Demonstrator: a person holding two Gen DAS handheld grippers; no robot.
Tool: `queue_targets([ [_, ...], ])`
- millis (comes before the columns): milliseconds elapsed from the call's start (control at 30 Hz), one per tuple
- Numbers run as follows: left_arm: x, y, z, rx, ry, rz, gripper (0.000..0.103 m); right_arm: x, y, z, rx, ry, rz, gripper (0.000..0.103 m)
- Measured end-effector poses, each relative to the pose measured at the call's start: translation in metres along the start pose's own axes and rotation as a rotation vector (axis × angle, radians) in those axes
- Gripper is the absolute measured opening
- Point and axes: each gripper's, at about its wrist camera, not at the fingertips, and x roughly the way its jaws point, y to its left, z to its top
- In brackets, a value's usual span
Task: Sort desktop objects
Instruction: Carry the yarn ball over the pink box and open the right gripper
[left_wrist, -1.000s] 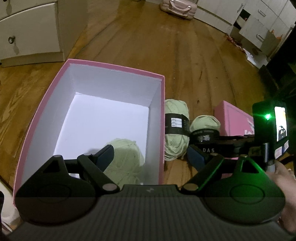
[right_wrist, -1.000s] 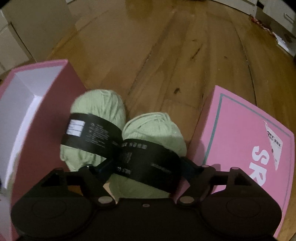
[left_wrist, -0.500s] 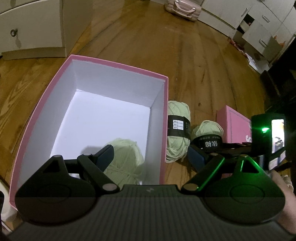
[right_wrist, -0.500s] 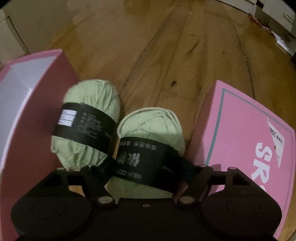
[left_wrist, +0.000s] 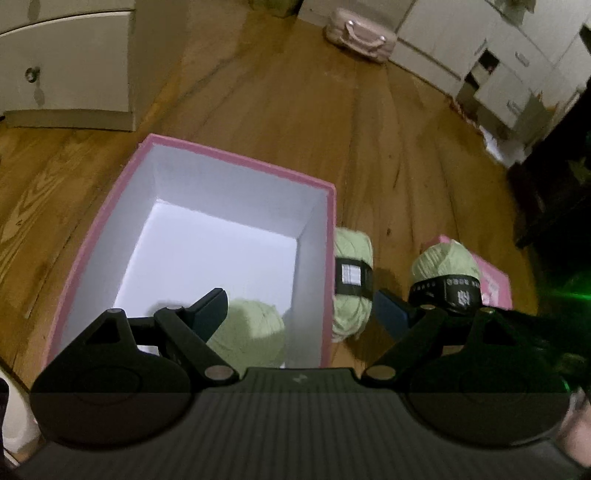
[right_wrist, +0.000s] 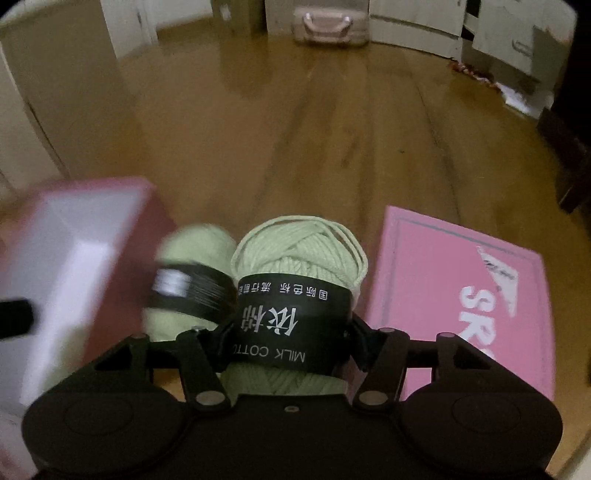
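Step in hand, as I judge it: carry the gripped ball of yarn (right_wrist: 295, 295) leftward and into the pink box (left_wrist: 236, 162). To do it well, lift high enough to clear the box's near right wall, keep the ball level so the soft strands do not slip out of the paper band, and release over bare white floor beside the ball already inside (left_wrist: 251, 328), not on top of it.

Right gripper (right_wrist: 291, 343): jaws have just been closing and now clamp the ball across its black band; the ball appears clear of the wooden floor (right_wrist: 295, 147). Second ball (right_wrist: 192, 266) lies just left of it, against the box's outer wall. Pink lid (right_wrist: 461, 295) sits to the right.

Left gripper (left_wrist: 299, 310): jaws wide apart, holding nothing, hovering over the box's near right corner.
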Motion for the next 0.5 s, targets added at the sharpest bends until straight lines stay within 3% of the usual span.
queue_targets([
  [100, -0.017, 0.011, 0.007, -0.016, -0.041, 0.042, 0.087, -0.021, 0.012, 0.008, 0.041, -0.023, 0.163, 0.065],
  [233, -0.036, 0.027, 0.011, -0.012, -0.084, 0.020, 0.087, -0.030, 0.048, 0.013, 0.030, -0.014, 0.340, 0.065],
  [400, -0.047, 0.044, 0.012, -0.036, -0.108, 0.056, 0.087, -0.028, 0.092, 0.015, -0.030, 0.009, 0.394, 0.065],
  [500, -0.058, 0.057, 0.015, -0.094, -0.134, -0.056, 0.087, -0.019, 0.106, 0.011, -0.045, 0.035, 0.431, 0.065],
])
